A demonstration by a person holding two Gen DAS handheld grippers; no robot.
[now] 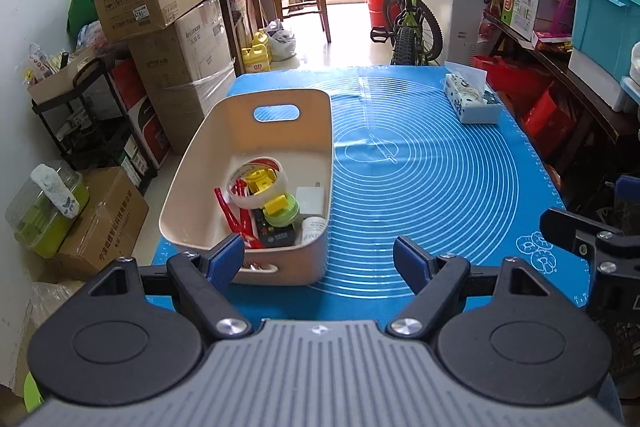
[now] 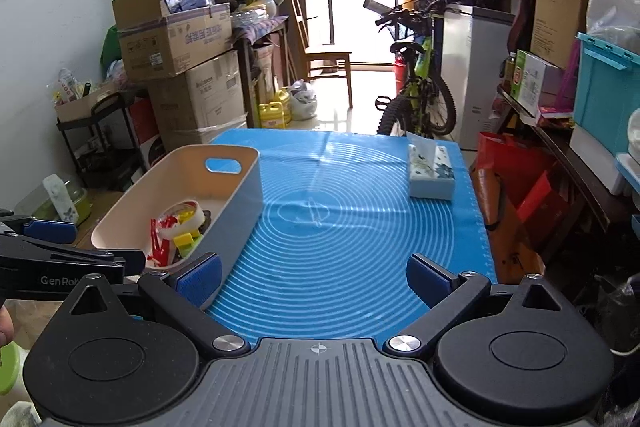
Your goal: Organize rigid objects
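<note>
A cream bin [image 1: 192,163] [image 2: 240,187] stands on the left of the blue mat [image 1: 420,179] [image 2: 340,211]. It holds a tape roll [image 1: 256,183] [image 2: 182,213], red clips [image 1: 232,215], a yellow-and-green piece [image 1: 282,209], a black box [image 1: 276,235] and white items. My left gripper [image 1: 318,261] is open and empty at the bin's near right corner. My right gripper [image 2: 314,281] is open and empty above the mat's near edge, right of the bin.
A tissue box [image 1: 470,99] [image 2: 430,171] lies at the mat's far right. Stacked cartons [image 1: 168,27] stand left of the table, a bicycle [image 1: 408,15] beyond it, and shelves with boxes [image 1: 580,27] on the right.
</note>
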